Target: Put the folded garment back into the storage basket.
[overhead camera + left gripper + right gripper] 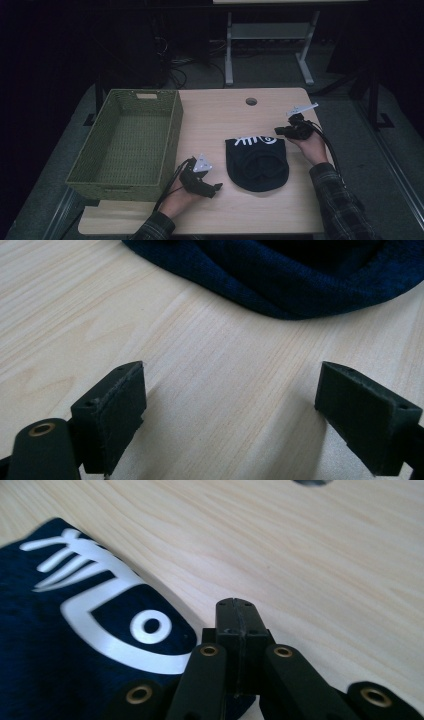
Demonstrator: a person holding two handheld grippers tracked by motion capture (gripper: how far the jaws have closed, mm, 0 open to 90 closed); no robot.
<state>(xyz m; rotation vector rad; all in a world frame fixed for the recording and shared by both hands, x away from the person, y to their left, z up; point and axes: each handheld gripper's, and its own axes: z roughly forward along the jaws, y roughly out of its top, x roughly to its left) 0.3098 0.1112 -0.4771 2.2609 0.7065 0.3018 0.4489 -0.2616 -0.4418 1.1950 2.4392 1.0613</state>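
Jaws of the left gripper (pixel 230 410) are spread wide above the table (pixel 210 390). Those of the right gripper (pixel 235 611) are pressed together, empty, beside the dark blue beanie (pixel 55 645).

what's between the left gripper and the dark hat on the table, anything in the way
Nothing visible. The left gripper has its jaws apart over bare table, and the folded edge of the dark hat lies straight ahead. In the high view the same gap of bare wood separates them.

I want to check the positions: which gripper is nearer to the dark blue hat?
Right. The right gripper is at the dark blue hat, by its far right corner, jaws together. The left gripper lies apart, to its left, jaws open.
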